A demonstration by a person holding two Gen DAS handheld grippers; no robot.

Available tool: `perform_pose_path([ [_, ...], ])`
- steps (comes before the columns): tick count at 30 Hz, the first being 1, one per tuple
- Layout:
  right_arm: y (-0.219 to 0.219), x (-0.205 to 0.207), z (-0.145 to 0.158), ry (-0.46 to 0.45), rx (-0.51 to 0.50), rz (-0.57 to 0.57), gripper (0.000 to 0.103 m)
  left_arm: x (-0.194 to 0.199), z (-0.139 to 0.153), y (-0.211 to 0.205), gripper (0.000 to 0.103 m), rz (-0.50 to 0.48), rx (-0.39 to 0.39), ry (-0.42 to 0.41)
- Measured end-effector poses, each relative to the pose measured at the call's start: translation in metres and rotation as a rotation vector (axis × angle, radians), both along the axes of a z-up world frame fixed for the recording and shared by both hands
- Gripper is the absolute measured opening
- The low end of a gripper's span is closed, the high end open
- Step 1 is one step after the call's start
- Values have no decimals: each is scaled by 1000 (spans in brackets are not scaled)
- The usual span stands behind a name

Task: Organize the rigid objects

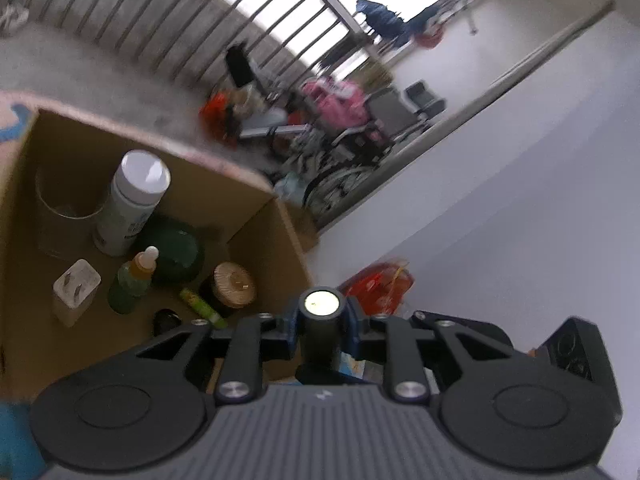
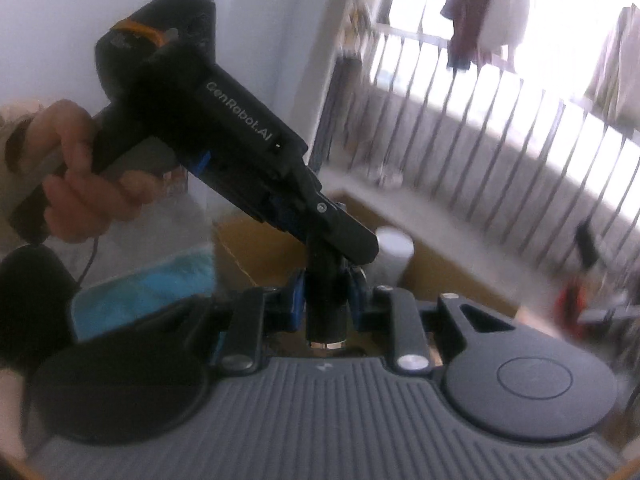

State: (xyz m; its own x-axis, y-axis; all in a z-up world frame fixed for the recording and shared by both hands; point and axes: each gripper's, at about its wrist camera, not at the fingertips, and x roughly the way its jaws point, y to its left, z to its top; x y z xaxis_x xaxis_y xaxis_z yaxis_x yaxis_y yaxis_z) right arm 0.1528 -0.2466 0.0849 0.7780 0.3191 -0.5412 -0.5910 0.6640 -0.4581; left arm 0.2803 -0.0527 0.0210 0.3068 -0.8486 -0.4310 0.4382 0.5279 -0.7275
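A black cylinder with a shiny end cap sits between the blue pads of my left gripper, which is shut on it. In the right wrist view the same cylinder stands upright in my right gripper, also shut on it. The left gripper, held by a hand, clamps it higher up. An open cardboard box lies to the left. It holds a white bottle, a glass cup, a green jar, a dropper bottle, a charger plug and a wooden-lidded jar.
A red plastic bag lies on the white surface just past the box. A blue cloth lies near the box. Railings and a window fill the back, with a cluttered pile of belongings on the floor. A white wall stands to the right.
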Motion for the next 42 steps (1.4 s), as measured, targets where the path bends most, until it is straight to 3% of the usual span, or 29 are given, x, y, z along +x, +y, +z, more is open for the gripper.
perform_pose_path([
  [2, -8, 36, -4, 79, 1, -45, 21, 16, -13, -7, 45, 13, 30, 27],
  [6, -25, 85, -17, 239, 2, -160, 21, 25, -23, -9, 58, 34, 65, -5],
  [11, -31, 115, -43, 357, -21, -279, 21, 23, -19, -3, 61, 63, 133, -90],
  [13, -31, 109, -56, 387, -15, -314, 23, 20, -14, 4, 63, 76, 138, -119],
  [15, -29, 102, -64, 409, -2, -341, 32, 15, -9, 10, 65, 88, 143, -144],
  [17, -25, 103, -65, 389, -24, -371, 48, 12, -5, 14, 66, 99, 154, -170],
  [18, -23, 103, -66, 379, -37, -390, 50, 9, -2, 15, 66, 103, 158, -181],
  [24, -27, 85, -48, 357, 26, -398, 50, -12, 15, 24, 74, 132, 188, -257],
  [28, -33, 52, -18, 304, 160, -415, 55, -35, 28, 32, 86, 169, 234, -326],
  [31, -39, 15, 4, 229, 283, -436, 72, -57, 38, 39, 98, 221, 292, -375],
  [33, -39, -12, 16, 163, 334, -460, 90, -70, 43, 43, 103, 254, 330, -403],
  [35, -36, -38, 21, 93, 352, -467, 95, -84, 46, 46, 103, 287, 377, -425],
  [36, -34, -49, 22, 64, 363, -475, 102, -90, 47, 46, 103, 299, 399, -428],
  [42, -25, -90, 19, -41, 455, -554, 102, -100, 42, 44, 103, 376, 519, -322],
])
